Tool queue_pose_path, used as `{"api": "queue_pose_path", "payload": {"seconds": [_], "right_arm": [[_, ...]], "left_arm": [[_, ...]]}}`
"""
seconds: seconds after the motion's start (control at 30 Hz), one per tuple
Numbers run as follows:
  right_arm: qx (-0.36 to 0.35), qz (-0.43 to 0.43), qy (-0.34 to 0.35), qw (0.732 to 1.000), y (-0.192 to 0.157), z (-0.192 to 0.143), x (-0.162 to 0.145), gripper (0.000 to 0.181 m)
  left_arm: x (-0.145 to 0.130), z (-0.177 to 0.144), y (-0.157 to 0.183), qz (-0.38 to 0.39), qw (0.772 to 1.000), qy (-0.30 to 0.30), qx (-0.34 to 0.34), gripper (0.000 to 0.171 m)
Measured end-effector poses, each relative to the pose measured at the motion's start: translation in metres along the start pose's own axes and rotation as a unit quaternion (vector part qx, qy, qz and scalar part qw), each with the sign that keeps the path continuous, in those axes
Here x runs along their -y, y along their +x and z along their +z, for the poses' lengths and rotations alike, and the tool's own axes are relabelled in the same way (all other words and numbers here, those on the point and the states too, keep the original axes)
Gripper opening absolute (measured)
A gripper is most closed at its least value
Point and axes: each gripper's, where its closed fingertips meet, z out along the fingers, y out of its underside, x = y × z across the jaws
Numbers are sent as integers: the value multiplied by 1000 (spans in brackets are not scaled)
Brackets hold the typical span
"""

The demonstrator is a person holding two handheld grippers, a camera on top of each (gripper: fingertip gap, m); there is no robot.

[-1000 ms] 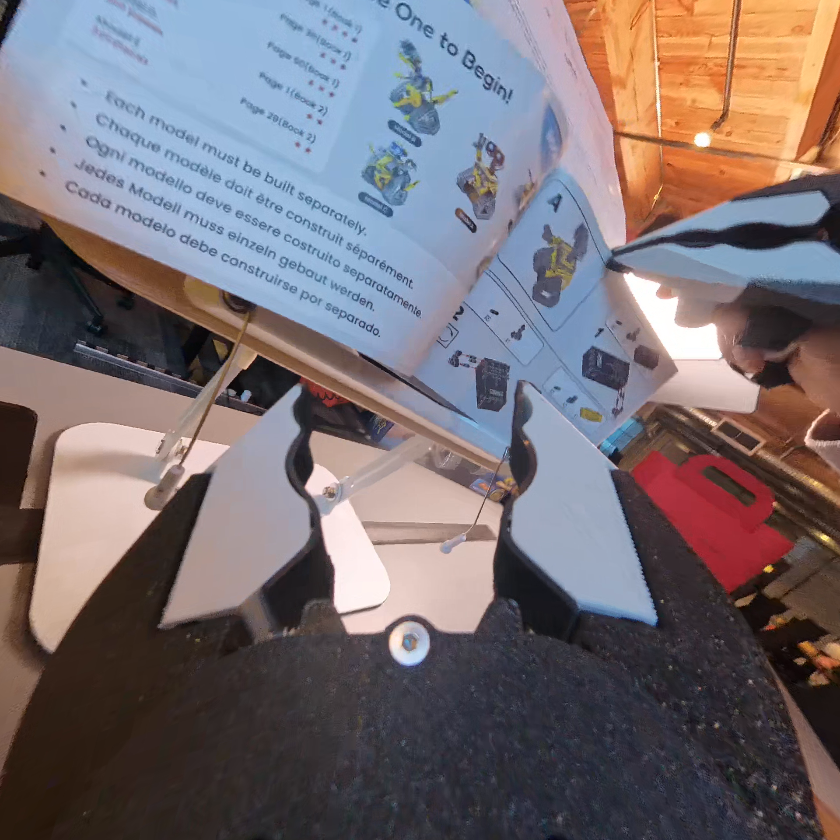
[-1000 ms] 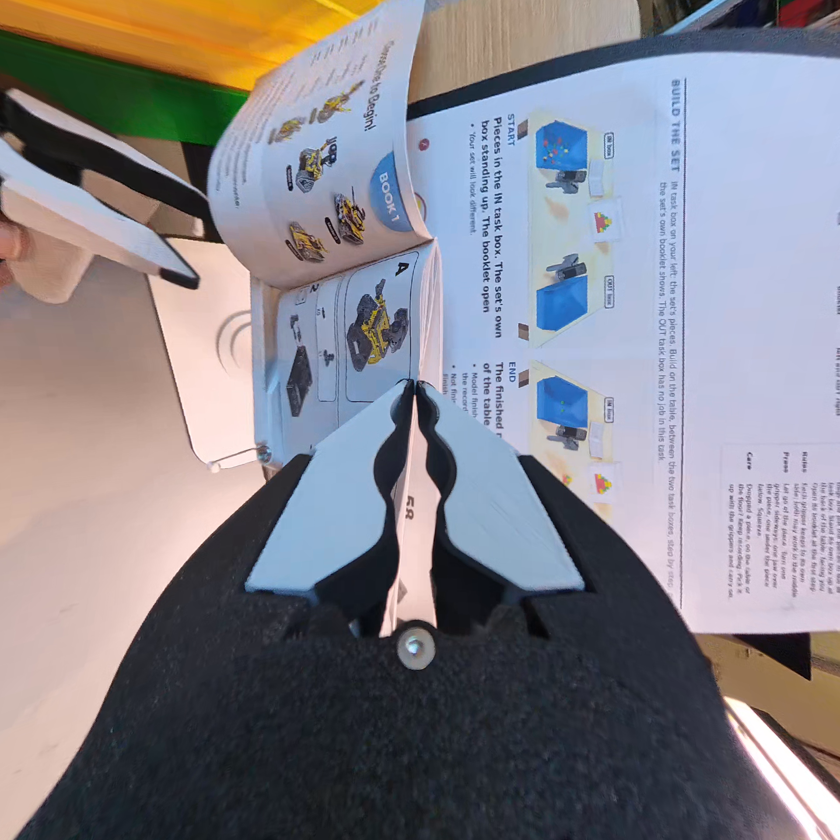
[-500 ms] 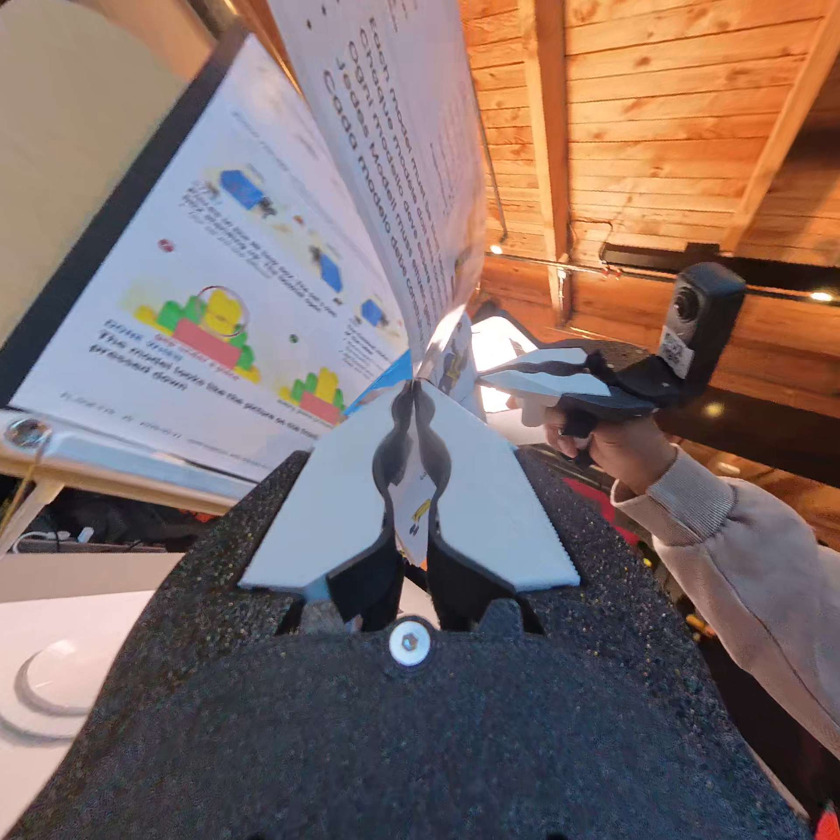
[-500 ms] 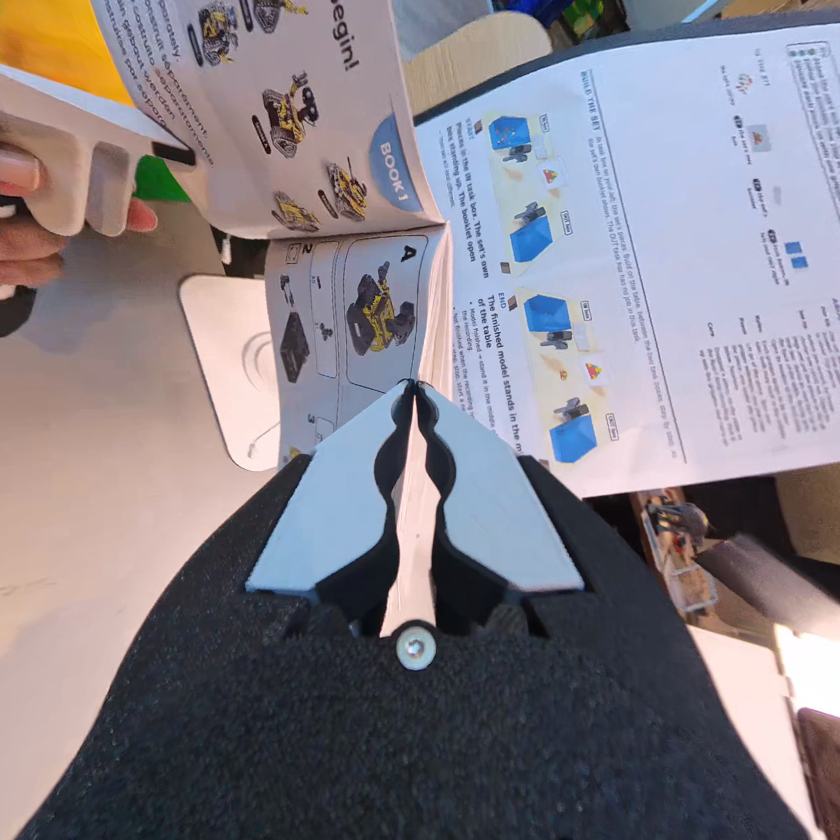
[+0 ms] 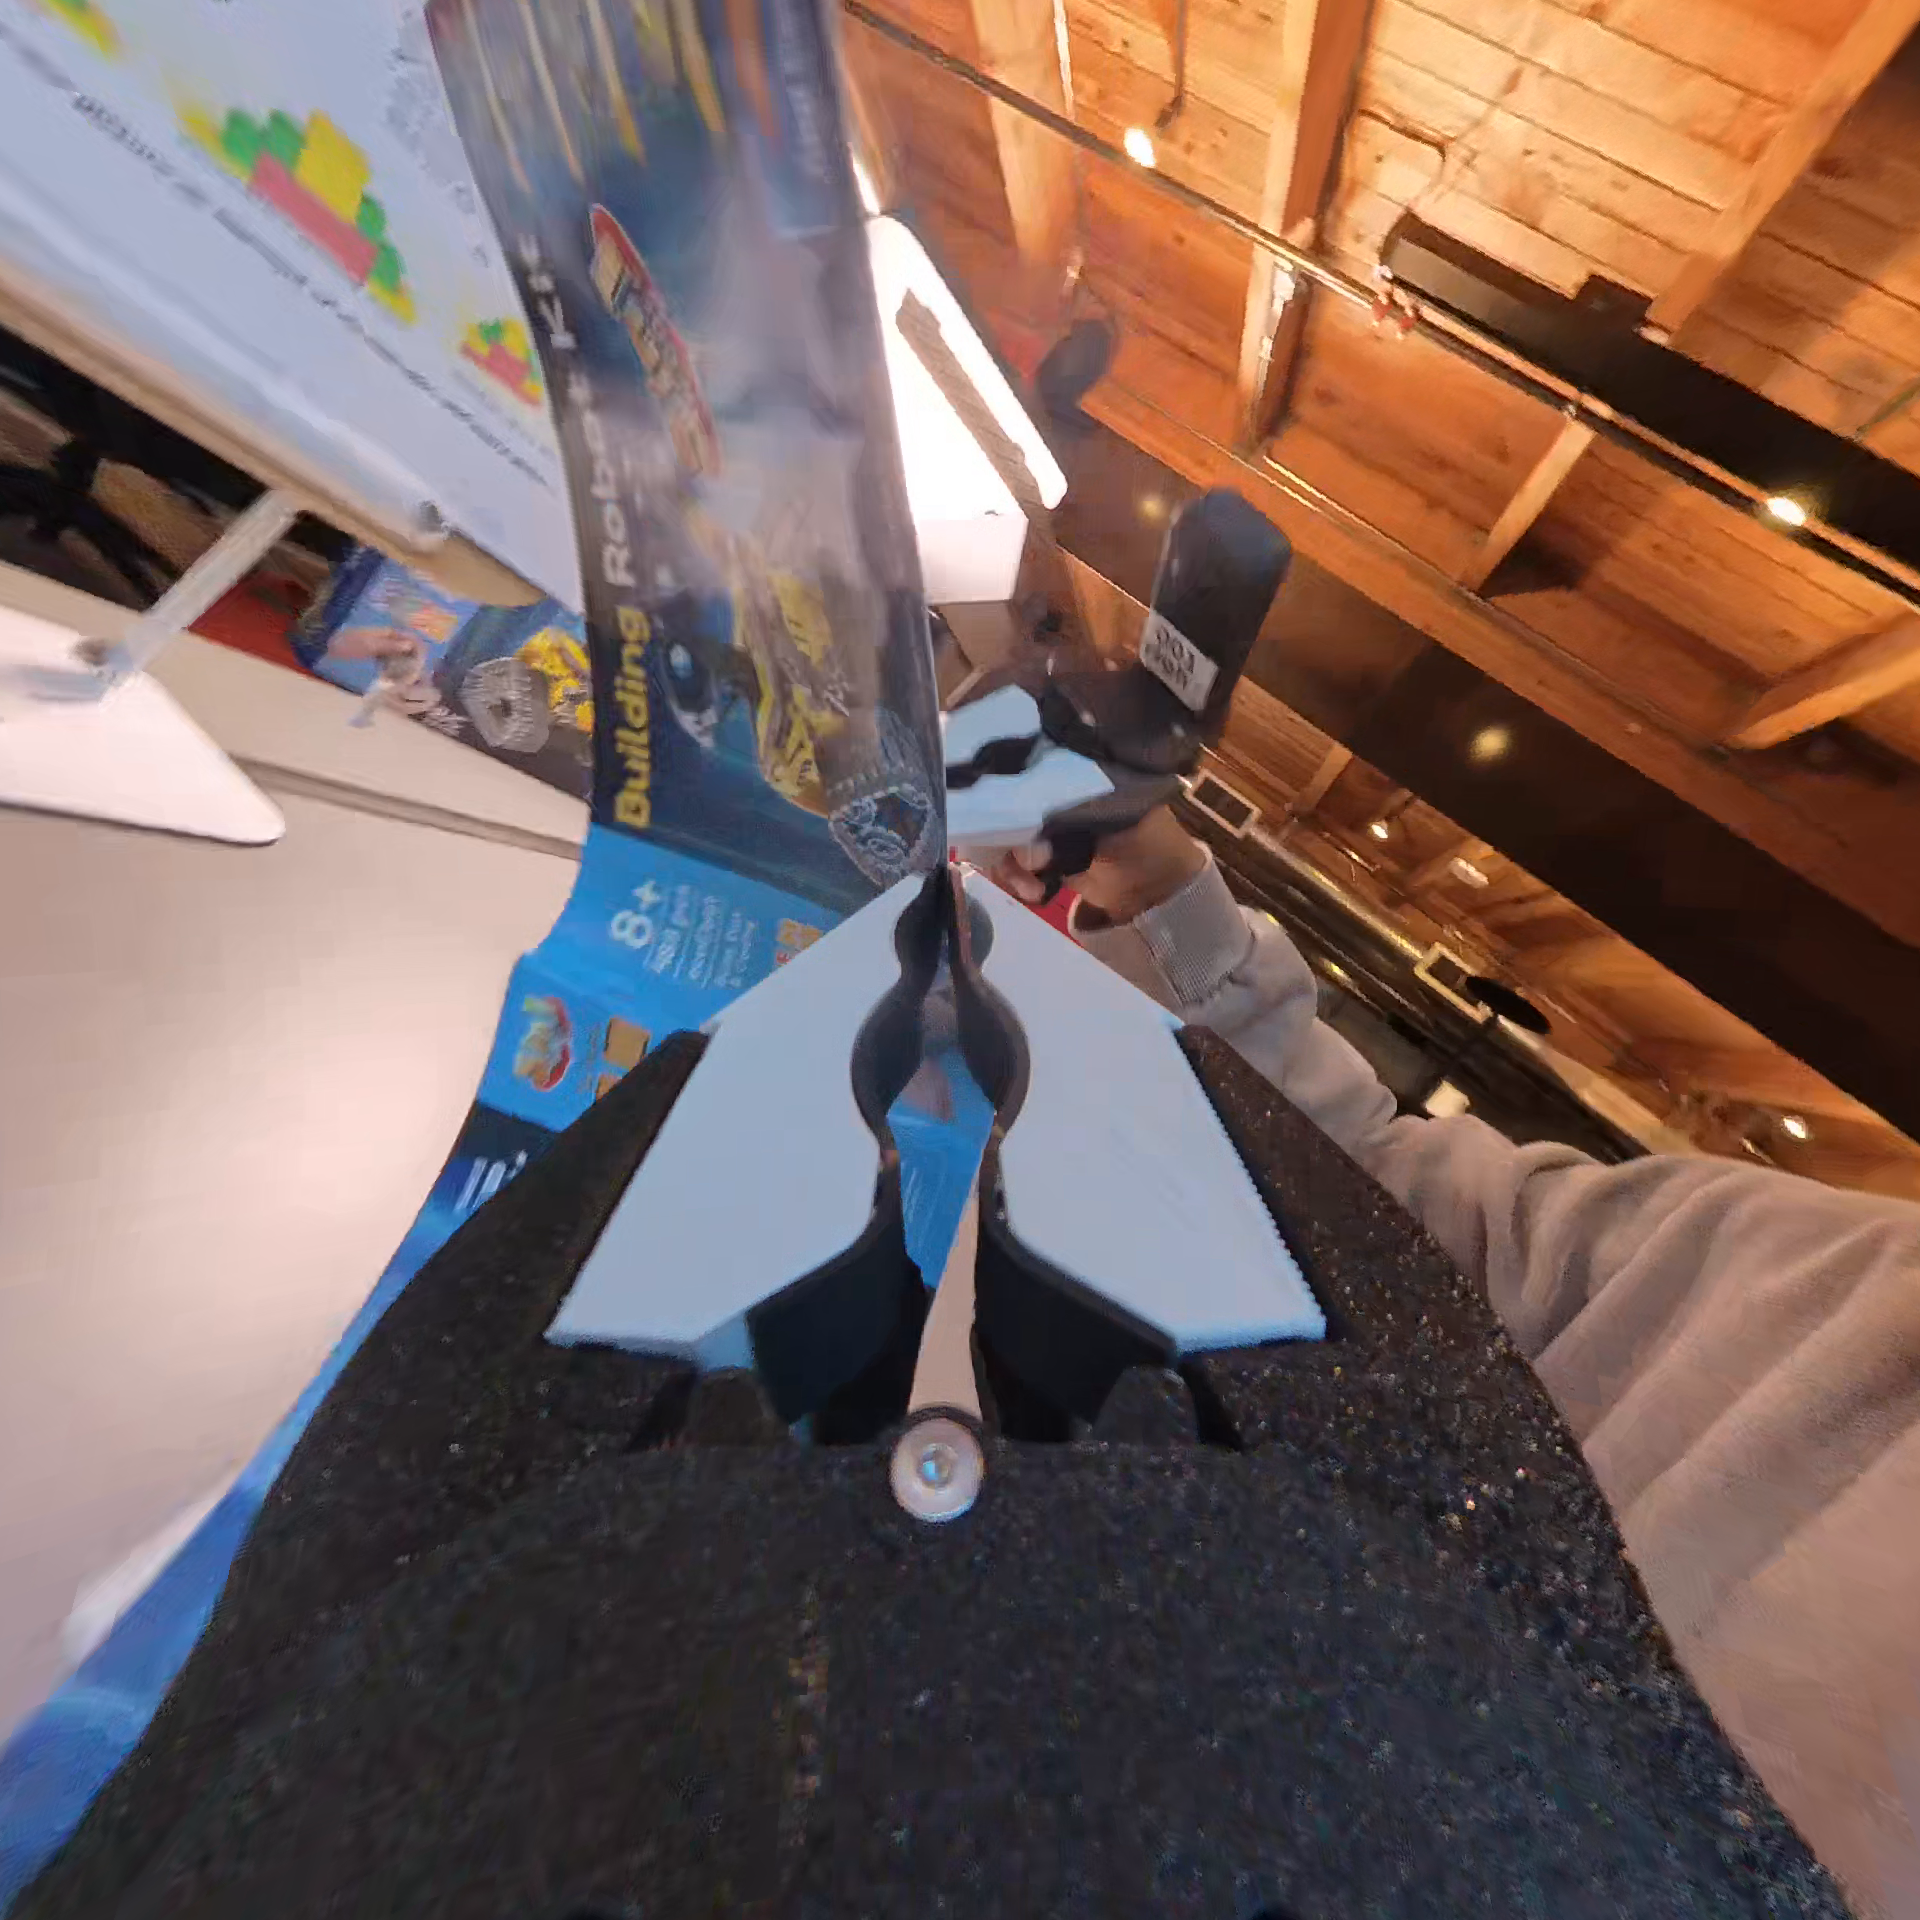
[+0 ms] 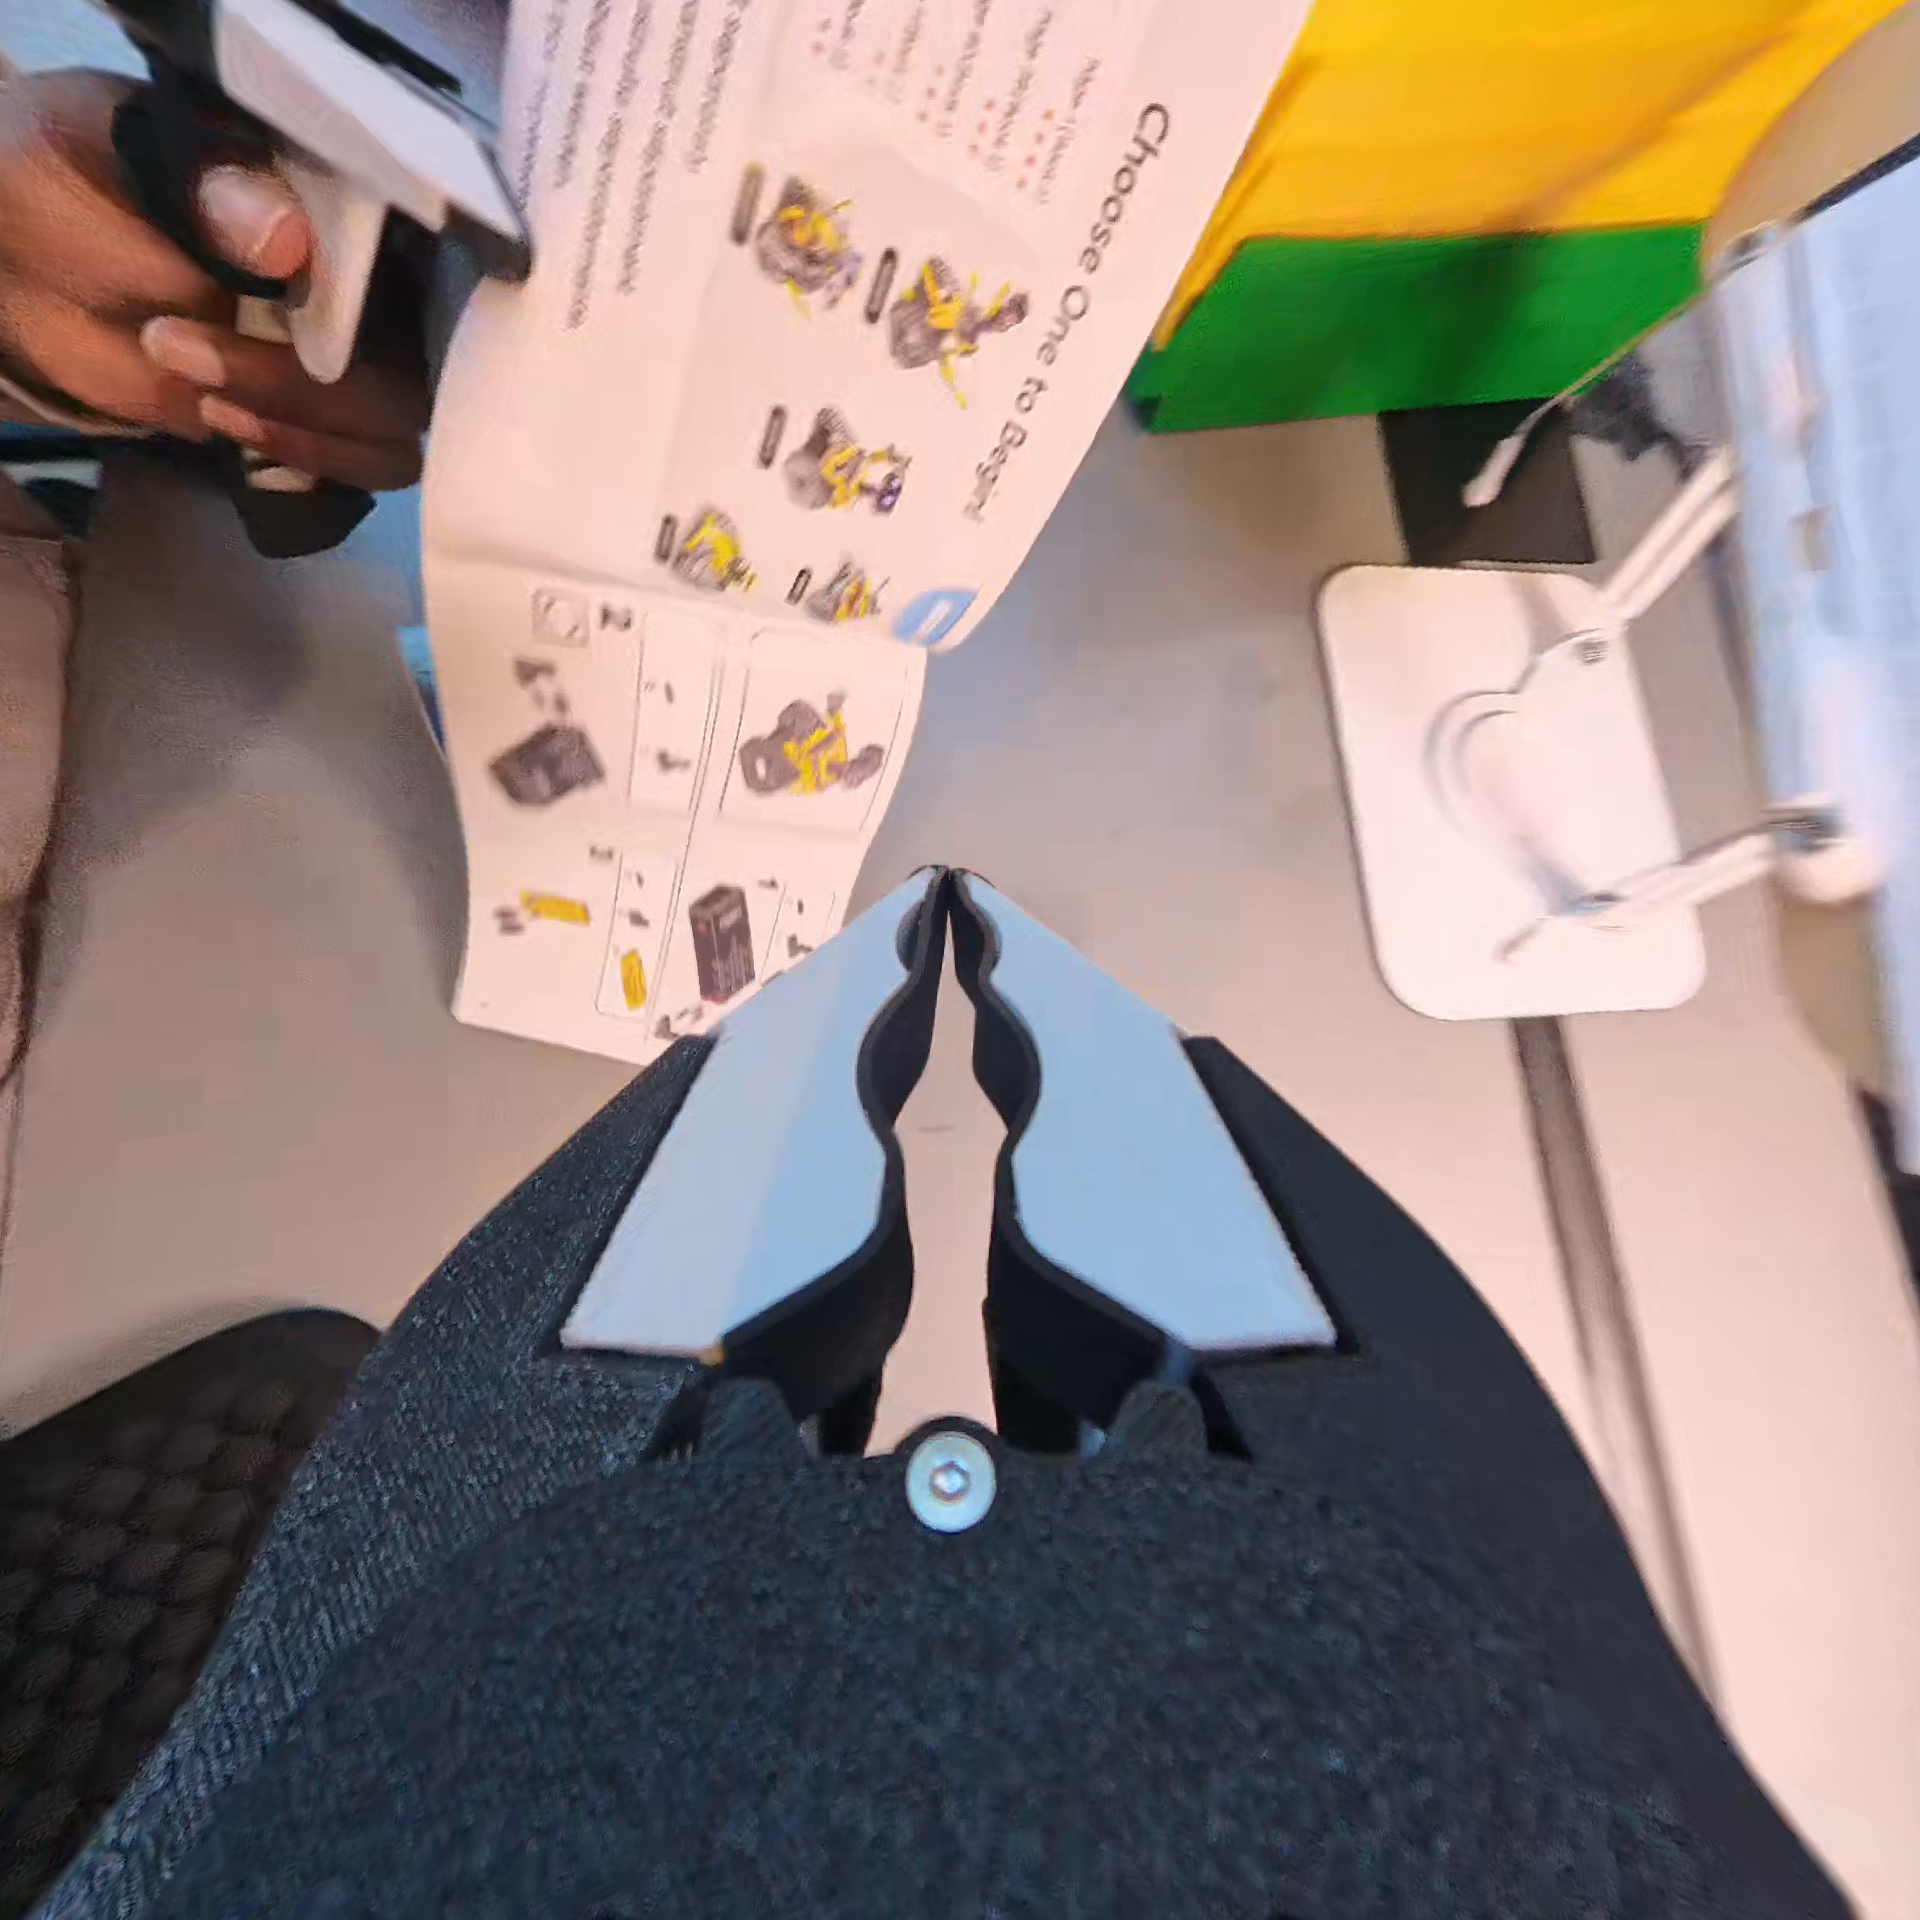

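My left gripper is shut on the edge of a booklet, whose blue cover bends up and away from the jaws. In the right wrist view the booklet hangs open over the grey table, showing pages of small model drawings. The left gripper pinches its top page at upper left. My right gripper is shut just off the booklet's lower right corner, and nothing shows between its jaws. It also shows in the left wrist view, just beyond the cover's edge.
A white stand base sits on the table at right, its arms holding a printed sheet. A yellow and green box stands behind. A toy box lies past the table edge. A black mat is at lower left. Spacing between my two grippers at the tips: around 15 cm.
My left gripper shut on the booklet's cover and pulled it off the stand, over the table. My right gripper no longer has a page between its jaws and has drawn back.
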Motion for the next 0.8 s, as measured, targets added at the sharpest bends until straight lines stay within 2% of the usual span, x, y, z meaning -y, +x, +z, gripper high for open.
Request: {"api": "queue_pose_path", "payload": {"seconds": [0.1, 0.2, 0.3, 0.4, 0.5, 0.57, 0.67, 0.73, 0.8], "right_arm": [[42, 23, 30, 998, -43, 33, -19, 9], [75, 60, 92, 991, -78, 46, -24, 16], [70, 90, 149, 982, -91, 42, -26, 18], [37, 114, 210, 970, -87, 20, -24, 18], [-6, 129, 259, 957, -79, -14, -23, 18], [-30, 130, 275, 952, -80, -35, -25, 18], [-50, 130, 284, 949, -90, -56, -34, 18], [-54, 136, 282, 948, -97, -62, -43, 18], [-51, 145, 273, 950, -104, -60, -53, 18]], "left_arm": [[8, -36, -14, -21, 998, 49, 27, 0], [22, -40, 4, 23, 998, 49, 14, 0], [23, -10, 37, 79, 996, -7, -34, 0], [27, 31, 68, 113, 988, -41, -95, 0], [44, 62, 98, 127, 980, -28, -150, 0], [62, 69, 102, 126, 981, 4, -150, 0], [68, 57, 61, 104, 991, 34, -71, 0], [50, 35, 14, 62, 998, 30, 10, 0], [20, 5, -32, 22, 995, 12, 94, 0]]}}
